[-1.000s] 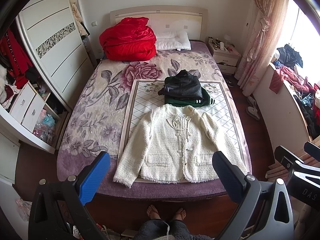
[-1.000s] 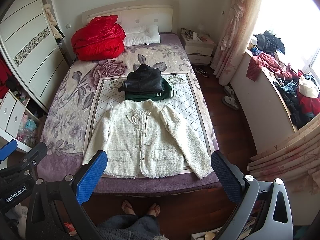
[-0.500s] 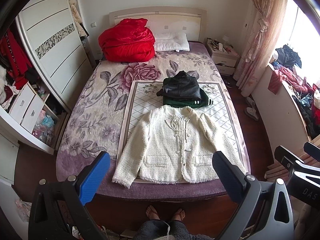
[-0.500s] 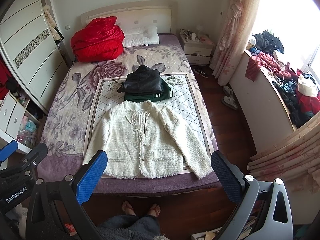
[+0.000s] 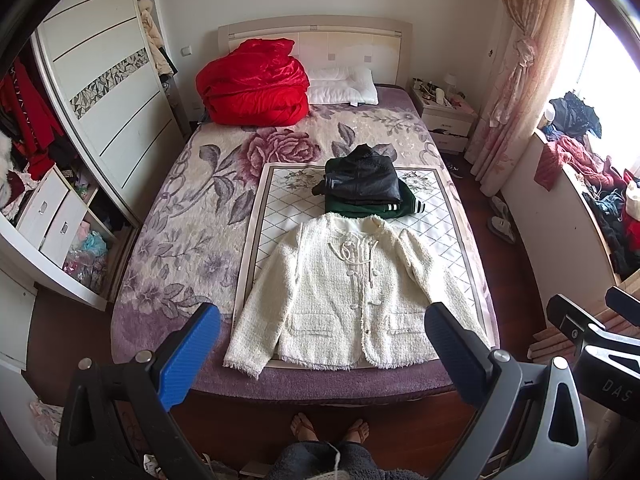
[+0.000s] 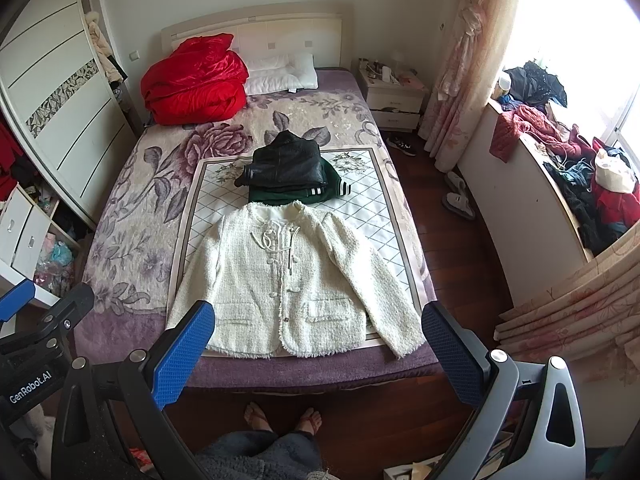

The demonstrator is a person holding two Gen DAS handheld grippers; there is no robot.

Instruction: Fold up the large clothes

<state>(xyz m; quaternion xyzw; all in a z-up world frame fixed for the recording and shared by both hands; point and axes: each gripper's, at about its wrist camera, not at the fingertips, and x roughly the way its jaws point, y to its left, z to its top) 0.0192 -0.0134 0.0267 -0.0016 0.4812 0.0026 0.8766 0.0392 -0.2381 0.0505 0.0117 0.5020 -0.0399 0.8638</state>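
Note:
A cream tweed jacket (image 5: pixel 344 292) lies flat, front up and sleeves spread, on a quilted mat (image 5: pixel 276 216) at the foot of the bed; it also shows in the right wrist view (image 6: pixel 288 280). Behind it sits a folded black leather jacket (image 5: pixel 362 178) on a folded green garment (image 5: pixel 384 208). My left gripper (image 5: pixel 320 352) is open and empty, held high above the bed's foot edge. My right gripper (image 6: pixel 318 352) is open and empty, beside it at the same height.
A red quilt (image 5: pixel 256 84) and white pillow (image 5: pixel 344 86) lie at the headboard. A wardrobe with open drawers (image 5: pixel 44 216) stands left. A nightstand (image 5: pixel 444 112), curtains and a ledge piled with clothes (image 5: pixel 592 184) are right. My feet (image 5: pixel 328 428) stand on the wooden floor.
Both views have drifted slightly, so the bed sits a touch higher and further left in frame. Nothing on the bed has moved; both grippers stay open.

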